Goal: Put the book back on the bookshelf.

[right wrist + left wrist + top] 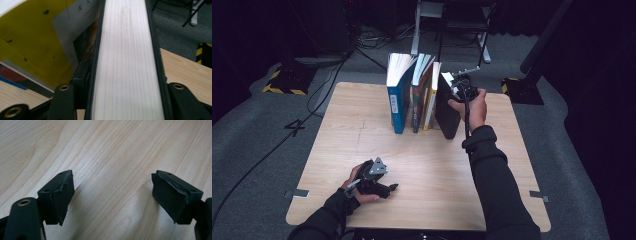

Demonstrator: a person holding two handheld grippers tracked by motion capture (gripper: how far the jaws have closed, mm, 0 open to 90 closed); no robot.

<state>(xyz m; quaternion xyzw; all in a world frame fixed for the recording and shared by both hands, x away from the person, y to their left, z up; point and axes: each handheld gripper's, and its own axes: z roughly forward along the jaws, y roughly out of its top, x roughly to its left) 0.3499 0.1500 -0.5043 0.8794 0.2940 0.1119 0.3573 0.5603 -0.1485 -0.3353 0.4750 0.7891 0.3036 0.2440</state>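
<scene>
Several books stand in a row at the back middle of the wooden table [362,150]: a blue book [398,100], a brown-spined book [418,97], a yellow-edged book [430,100] and a black book [447,107] at the right end. My right gripper [464,87] is shut on the black book's top edge, the white page block [127,62] running between its jaws. The yellow cover [32,42] of the neighbouring book is close on the left. My left gripper [389,188] rests low near the table's front left, open and empty, its pads [61,195] wide apart over bare wood.
Grey carpet surrounds the table, with cables [327,85] trailing at the back left. A metal stand [417,30] and black-and-yellow marked bases [284,82] stand behind the table. Bare wood lies between the books and the front edge.
</scene>
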